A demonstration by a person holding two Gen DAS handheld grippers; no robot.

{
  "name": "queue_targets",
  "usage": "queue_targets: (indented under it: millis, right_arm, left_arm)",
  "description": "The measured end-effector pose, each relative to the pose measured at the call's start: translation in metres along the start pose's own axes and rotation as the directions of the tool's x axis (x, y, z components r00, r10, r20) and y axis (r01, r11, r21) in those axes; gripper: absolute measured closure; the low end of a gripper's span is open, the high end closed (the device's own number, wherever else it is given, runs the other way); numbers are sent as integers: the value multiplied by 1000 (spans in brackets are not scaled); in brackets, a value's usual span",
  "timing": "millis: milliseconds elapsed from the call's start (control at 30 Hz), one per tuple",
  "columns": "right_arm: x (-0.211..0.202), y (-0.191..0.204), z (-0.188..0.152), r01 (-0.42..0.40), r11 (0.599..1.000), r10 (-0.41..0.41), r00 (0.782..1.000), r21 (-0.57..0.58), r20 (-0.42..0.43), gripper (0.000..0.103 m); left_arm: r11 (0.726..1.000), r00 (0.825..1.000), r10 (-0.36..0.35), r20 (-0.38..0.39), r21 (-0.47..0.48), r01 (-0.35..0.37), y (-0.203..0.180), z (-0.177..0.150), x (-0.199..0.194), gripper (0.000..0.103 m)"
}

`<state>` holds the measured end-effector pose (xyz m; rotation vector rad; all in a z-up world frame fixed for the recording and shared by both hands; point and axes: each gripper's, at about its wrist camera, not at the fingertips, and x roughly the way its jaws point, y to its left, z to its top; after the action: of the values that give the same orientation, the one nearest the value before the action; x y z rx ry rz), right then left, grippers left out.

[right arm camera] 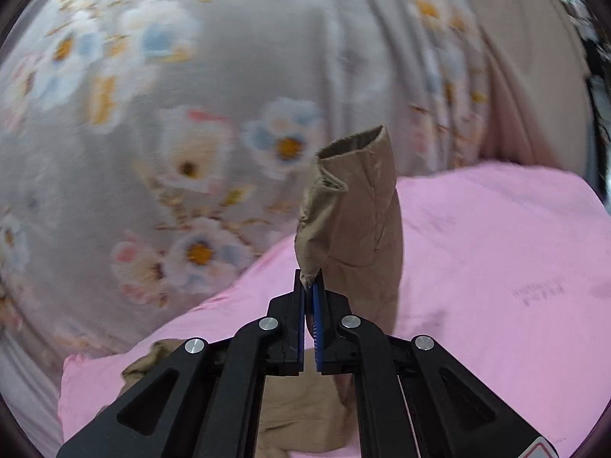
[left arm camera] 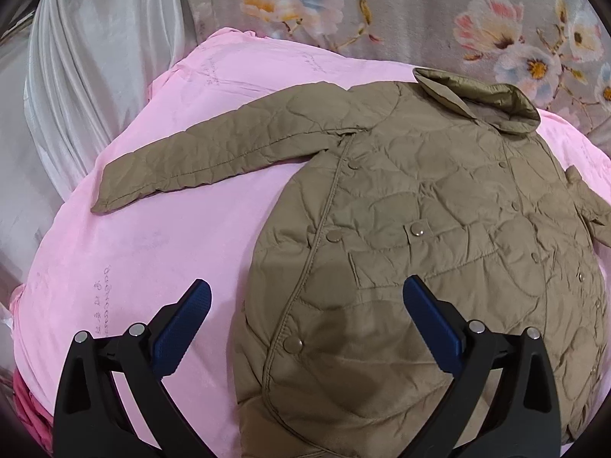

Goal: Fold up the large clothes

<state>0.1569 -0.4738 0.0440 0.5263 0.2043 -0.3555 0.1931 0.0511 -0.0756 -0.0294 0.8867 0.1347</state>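
An olive-brown quilted jacket (left arm camera: pixel 420 236) lies face up on a pink sheet (left arm camera: pixel 172 252), collar at the far right. One sleeve (left arm camera: pixel 214 152) stretches out flat to the left. My left gripper (left arm camera: pixel 305 294) hovers open over the jacket's lower hem, with one blue pad over the sheet and the other over the fabric. In the right wrist view my right gripper (right arm camera: pixel 308 286) is shut on the jacket's other sleeve (right arm camera: pixel 355 210). That sleeve is lifted off the pink sheet (right arm camera: pixel 496 267), and its cuff opening stands up beyond the fingertips.
A grey floral bedspread (left arm camera: pixel 382 11) rises behind the pink sheet and fills the blurred background (right arm camera: pixel 172 114) of the right wrist view. White satin drapery (left arm camera: pixel 84 87) hangs at the left. Darker pink cloth (left arm camera: pixel 26 404) shows at the lower left edge.
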Motion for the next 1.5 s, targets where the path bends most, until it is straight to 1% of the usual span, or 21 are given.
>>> queue_targets:
  millis: [133, 233, 333, 433, 500, 533, 567, 600, 733, 833, 900, 1000, 1067, 1133, 1267, 1300, 1333, 1367, 1400, 1433, 1500]
  right_arm:
    - [-13, 128, -15, -211, 956, 204, 977, -203, -55, 98]
    - [-10, 206, -59, -376, 887, 337, 924, -268, -179, 98]
    - [-2, 266, -119, -483, 815, 392, 866, -320, -311, 97]
    - [13, 304, -177, -578, 764, 425, 785, -287, -451, 89]
    - [13, 312, -201, -598, 755, 429, 761, -270, -487, 78]
    - [12, 310, -205, -601, 756, 435, 757, -258, -487, 62]
    - [8, 305, -207, -603, 762, 450, 755, -235, -476, 49]
    - [4, 298, -206, -598, 773, 463, 761, -213, -456, 45]
    - [7, 243, -182, -515, 848, 437, 811, -121, -389, 39]
    - [21, 180, -174, -392, 919, 351, 859, -38, -373, 36]
    - [33, 144, -175, -305, 952, 279, 879, -6, -387, 36]
    - [56, 94, -182, -174, 985, 164, 891, 16, -423, 36]
    - [74, 63, -190, -103, 993, 114, 882, 49, -456, 36]
    - [90, 40, -200, -59, 993, 100, 868, 100, -487, 36]
    - [120, 20, -212, -36, 983, 125, 849, 180, -514, 36]
    - [127, 20, -211, -29, 983, 120, 849, 180, -515, 43]
    - [134, 21, -210, -37, 982, 130, 846, 186, -517, 54]
    - [140, 29, -208, -49, 981, 143, 840, 190, -524, 83]
    - [146, 35, -206, -48, 983, 138, 832, 178, -538, 95]
    - [148, 39, -201, -50, 986, 127, 840, 158, -528, 97]
    - [131, 52, -184, -106, 984, 159, 884, 141, -440, 98]
  left_arm:
    - [1000, 1000, -18, 20, -20, 18, 4, 5, -7, 5]
    - [999, 999, -22, 29, -31, 23, 9, 7, -11, 5]
    - [998, 999, -41, 22, -43, 42, 14, 8, -10, 5]
    - [997, 998, -67, 14, -44, 68, 17, 12, -8, 5]
    - [995, 996, -92, 13, -42, 93, 18, 15, -5, 5]
    - [993, 994, -113, 8, -45, 113, 19, 19, -3, 5]
    - [990, 991, -131, 5, -48, 131, 19, 20, -2, 5]
    - [984, 985, -171, 0, -53, 170, 18, 25, 2, 5]
    - [953, 956, -292, -23, -97, 288, 10, 43, 23, 5]
    - [927, 931, -361, -59, -127, 352, -4, 58, 49, 5]
    - [909, 911, -402, -90, -160, 386, -16, 68, 71, 5]
    - [881, 884, -451, -120, -217, 420, -28, 78, 102, 5]
    - [875, 882, -454, -130, -251, 413, -34, 83, 119, 5]
    - [874, 880, -454, -139, -260, 410, -39, 86, 131, 14]
    - [902, 900, -410, -147, -215, 375, -49, 93, 139, 64]
    - [911, 909, -392, -144, -197, 362, -51, 95, 139, 87]
    - [916, 912, -385, -139, -183, 358, -53, 98, 140, 91]
    - [918, 915, -380, -132, -176, 356, -53, 102, 139, 95]
    - [927, 927, -359, -107, -155, 342, -54, 107, 134, 98]
    - [933, 935, -345, -83, -139, 332, -53, 111, 129, 98]
    - [937, 942, -336, -9, -103, 333, -50, 121, 111, 99]
